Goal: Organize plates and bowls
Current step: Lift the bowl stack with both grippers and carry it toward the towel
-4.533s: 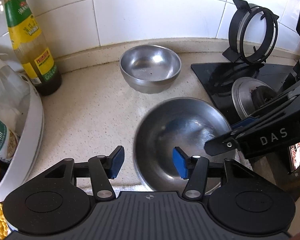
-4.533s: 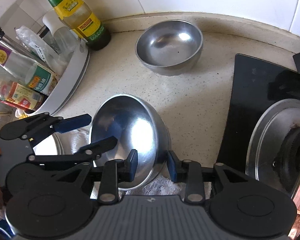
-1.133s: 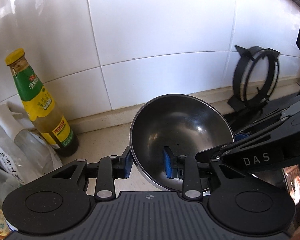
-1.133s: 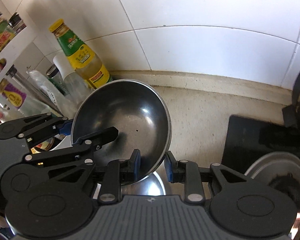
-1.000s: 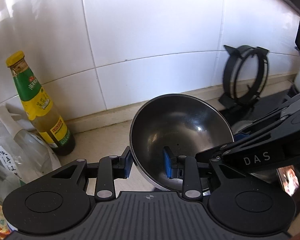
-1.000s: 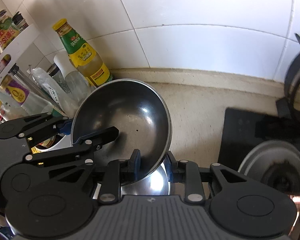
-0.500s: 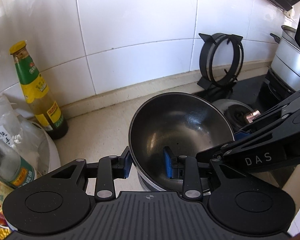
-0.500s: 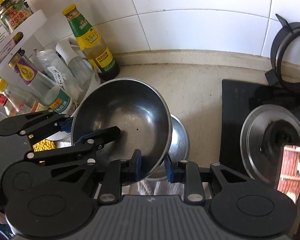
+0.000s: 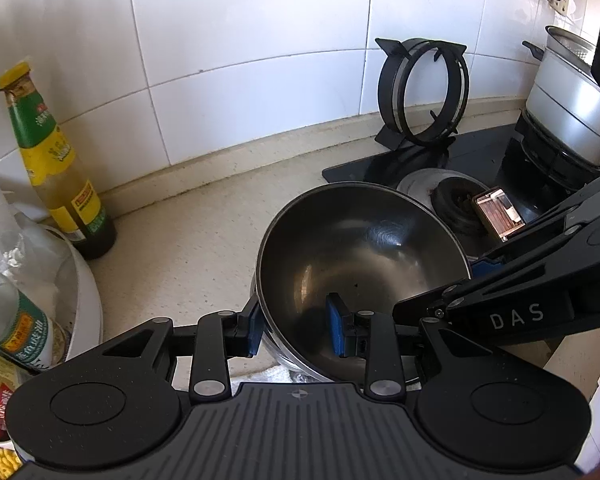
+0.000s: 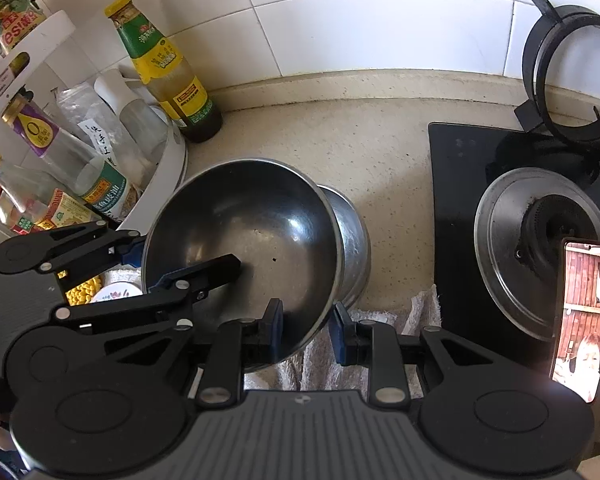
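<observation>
Steel bowl [image 10: 240, 236], the larger one, is held tilted above the beige counter [image 10: 380, 160] by both claws at once, and a smaller steel bowl [image 10: 352, 240] stands on the counter partly under its right edge. To the left of the large bowl is a white rack tray [image 10: 168, 168] that holds sauce bottles and a clear spray bottle [image 10: 128, 112]; their contents I cannot read well. Behind the tray, against the tiled wall, stands a green-labelled sauce bottle [image 10: 168, 68] with a yellow cap, well apart from the bowl. The left gripper [image 9: 296, 324] is closed narrow on the bowl's rim: one blue pad is outside the wall and the other is inside the bowl. The right gripper [image 10: 306, 330] also pinches the rim at the near side, with one pad inside and one pad outside. Under the bowl and near the claws lies a white towel [image 10: 380, 320]. To the right of the bowl is the black gas hob [image 10: 460, 184] with its burner cap [image 10: 540, 232]; a phone [image 10: 584, 312] lies on the hob, a black pan support [image 9: 424, 92] leans on the wall, and a metal pot [image 9: 572, 96] stands far right.
</observation>
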`<state>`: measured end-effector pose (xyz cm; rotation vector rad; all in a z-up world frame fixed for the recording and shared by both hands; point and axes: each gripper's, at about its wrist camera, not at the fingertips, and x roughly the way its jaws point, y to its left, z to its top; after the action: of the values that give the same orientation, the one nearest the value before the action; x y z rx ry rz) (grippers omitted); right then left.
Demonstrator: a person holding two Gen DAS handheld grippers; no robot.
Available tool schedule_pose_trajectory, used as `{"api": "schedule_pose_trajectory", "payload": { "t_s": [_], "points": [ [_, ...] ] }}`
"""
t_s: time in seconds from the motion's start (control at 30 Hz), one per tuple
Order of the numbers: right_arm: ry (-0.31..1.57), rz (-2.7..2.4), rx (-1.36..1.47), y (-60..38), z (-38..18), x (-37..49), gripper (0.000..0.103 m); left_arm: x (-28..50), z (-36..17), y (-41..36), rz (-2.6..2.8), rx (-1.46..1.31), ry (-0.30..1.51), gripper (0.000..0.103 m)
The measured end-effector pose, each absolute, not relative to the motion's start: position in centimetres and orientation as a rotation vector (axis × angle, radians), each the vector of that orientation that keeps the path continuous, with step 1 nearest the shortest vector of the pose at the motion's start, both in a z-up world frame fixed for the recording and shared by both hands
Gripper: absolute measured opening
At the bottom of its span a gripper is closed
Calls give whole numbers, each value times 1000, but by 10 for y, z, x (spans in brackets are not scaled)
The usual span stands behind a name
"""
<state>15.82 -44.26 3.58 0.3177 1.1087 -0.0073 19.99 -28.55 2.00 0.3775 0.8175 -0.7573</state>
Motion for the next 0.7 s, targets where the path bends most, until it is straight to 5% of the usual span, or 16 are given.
{"api": "schedule_pose_trajectory", "payload": {
  "t_s": [0.7],
  "points": [
    [1193, 3, 299, -450, 14, 185, 44, 220, -9, -298, -718, 375, 905, 41]
  ]
}}
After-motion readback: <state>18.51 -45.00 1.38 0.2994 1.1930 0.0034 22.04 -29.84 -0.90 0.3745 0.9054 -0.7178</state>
